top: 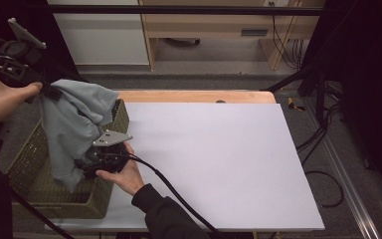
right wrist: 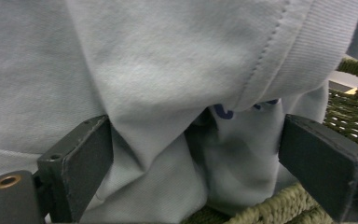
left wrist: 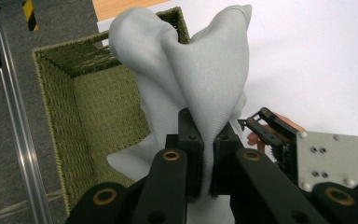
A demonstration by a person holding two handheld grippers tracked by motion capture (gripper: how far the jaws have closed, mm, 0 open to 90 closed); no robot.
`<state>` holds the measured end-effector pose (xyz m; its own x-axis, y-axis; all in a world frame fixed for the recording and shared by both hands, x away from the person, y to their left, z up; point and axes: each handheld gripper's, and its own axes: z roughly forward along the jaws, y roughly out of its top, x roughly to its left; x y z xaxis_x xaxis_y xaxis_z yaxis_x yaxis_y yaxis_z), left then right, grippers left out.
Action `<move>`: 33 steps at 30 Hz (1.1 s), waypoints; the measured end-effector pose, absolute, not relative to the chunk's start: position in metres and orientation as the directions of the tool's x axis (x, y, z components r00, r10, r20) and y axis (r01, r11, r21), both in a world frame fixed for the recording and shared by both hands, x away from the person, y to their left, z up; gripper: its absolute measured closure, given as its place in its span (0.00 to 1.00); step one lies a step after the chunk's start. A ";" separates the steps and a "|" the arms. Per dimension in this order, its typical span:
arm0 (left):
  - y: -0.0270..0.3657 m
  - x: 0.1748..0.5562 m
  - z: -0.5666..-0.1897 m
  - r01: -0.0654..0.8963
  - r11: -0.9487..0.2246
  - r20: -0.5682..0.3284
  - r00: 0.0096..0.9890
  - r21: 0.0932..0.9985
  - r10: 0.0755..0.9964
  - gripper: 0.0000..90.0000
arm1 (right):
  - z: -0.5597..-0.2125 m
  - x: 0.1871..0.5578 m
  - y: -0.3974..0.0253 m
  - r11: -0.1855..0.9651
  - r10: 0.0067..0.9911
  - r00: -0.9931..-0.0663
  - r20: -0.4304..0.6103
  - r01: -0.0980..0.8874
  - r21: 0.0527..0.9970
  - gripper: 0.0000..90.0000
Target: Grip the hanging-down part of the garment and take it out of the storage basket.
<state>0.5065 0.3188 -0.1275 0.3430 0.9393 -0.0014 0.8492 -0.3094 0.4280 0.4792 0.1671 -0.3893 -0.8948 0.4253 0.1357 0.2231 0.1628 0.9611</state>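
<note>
Presently I hold the pale grey garment (top: 74, 127) lifted above the woven green basket (top: 32, 154) at the left of the high view, so that it hangs free and can be drawn out onto the board. My left gripper (left wrist: 207, 161), at the upper left of that view, is clenched on a pinched fold of the cloth; in its own view the fabric rises between the two closed jaws. My right gripper (right wrist: 193, 154), lower and just right of the basket, stands with its jaws spread apart on either side of a hanging fold with a stitched hem, not yet gripping; I judge it is placed to take a second hold. A bit of dark blue print (right wrist: 223, 112) shows in a crease.

A white board (top: 219, 159) covers the wooden tabletop (top: 194, 96). Beyond lie grey floor, pale cabinets (top: 104, 35) and trailing black cables (top: 323, 139).
</note>
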 end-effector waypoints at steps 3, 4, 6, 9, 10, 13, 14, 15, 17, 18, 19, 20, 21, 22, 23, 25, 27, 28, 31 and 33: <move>0.317 0.506 -0.128 0.849 -0.311 -0.002 0.345 0.427 0.939 0.95 | -0.390 0.483 0.168 0.156 0.426 -0.890 0.163 0.250 0.956 0.18; 0.317 0.506 -0.128 0.848 -0.314 0.000 0.348 0.426 0.938 0.95 | -0.390 0.484 0.169 0.154 0.432 -0.889 0.152 0.239 0.959 0.27; 0.316 0.507 -0.129 0.849 -0.317 -0.001 0.350 0.423 0.937 0.95 | -0.390 0.486 0.170 0.159 0.441 -0.886 0.144 0.235 0.959 0.37; 0.314 0.507 -0.130 0.848 -0.321 0.001 0.353 0.423 0.935 0.95 | -0.391 0.488 0.172 0.156 0.454 -0.879 0.146 0.240 0.958 0.52; 0.314 0.508 -0.130 0.847 -0.321 0.000 0.355 0.422 0.935 0.95 | -0.391 0.489 0.173 0.157 0.459 -0.877 0.145 0.240 0.958 0.61; 0.315 0.508 -0.131 0.848 -0.321 0.000 0.354 0.423 0.935 0.95 | -0.391 0.490 0.173 0.152 0.463 -0.872 0.159 0.255 0.955 0.88; 0.315 0.508 -0.130 0.847 -0.320 0.001 0.353 0.424 0.936 0.95 | -0.391 0.490 0.173 0.152 0.463 -0.872 0.159 0.255 0.955 0.88; 0.315 0.508 -0.130 0.847 -0.319 0.001 0.352 0.425 0.936 0.95 | -0.391 0.491 0.173 0.155 0.463 -0.872 0.159 0.257 0.954 0.92; 0.317 0.508 -0.130 0.847 -0.317 0.000 0.351 0.427 0.936 0.95 | -0.389 0.491 0.170 0.162 0.452 -0.878 0.160 0.257 0.953 0.95; 0.317 0.507 -0.130 0.847 -0.316 0.001 0.349 0.427 0.937 0.95 | -0.389 0.491 0.170 0.162 0.452 -0.878 0.160 0.257 0.953 0.95; 0.319 0.507 -0.129 0.846 -0.311 0.002 0.345 0.432 0.939 0.95 | -0.387 0.490 0.168 0.166 0.444 -0.883 0.150 0.246 0.955 0.95; 0.319 0.507 -0.129 0.846 -0.310 0.001 0.344 0.434 0.939 0.95 | -0.386 0.489 0.166 0.168 0.444 -0.883 0.155 0.252 0.953 0.95; 0.320 0.506 -0.128 0.845 -0.308 0.004 0.341 0.438 0.940 0.95 | -0.385 0.489 0.164 0.167 0.442 -0.885 0.149 0.244 0.955 0.95; 0.320 0.506 -0.128 0.845 -0.308 0.004 0.341 0.438 0.940 0.95 | -0.385 0.489 0.164 0.167 0.442 -0.885 0.149 0.244 0.955 0.95; 0.321 0.505 -0.126 0.842 -0.304 0.007 0.336 0.447 0.942 0.95 | -0.381 0.487 0.158 0.156 0.438 -0.886 0.152 0.242 0.958 0.96; 0.321 0.504 -0.123 0.839 -0.298 0.007 0.332 0.455 0.943 0.95 | -0.377 0.487 0.151 0.151 0.433 -0.890 0.140 0.225 0.963 0.96; 0.322 0.503 -0.122 0.837 -0.297 0.009 0.330 0.459 0.944 0.95 | -0.370 0.483 0.141 0.150 0.437 -0.890 0.131 0.216 0.965 0.96; 0.322 0.503 -0.121 0.837 -0.295 0.008 0.328 0.461 0.945 0.95 | -0.370 0.483 0.141 0.150 0.437 -0.890 0.131 0.216 0.965 0.96; 0.321 0.501 -0.119 0.834 -0.291 0.006 0.326 0.469 0.945 0.95 | -0.357 0.478 0.121 0.138 0.440 -0.891 0.109 0.187 0.973 0.96; 0.320 0.501 -0.118 0.832 -0.290 0.007 0.325 0.473 0.946 0.95 | -0.351 0.476 0.110 0.130 0.443 -0.892 0.093 0.166 0.978 0.96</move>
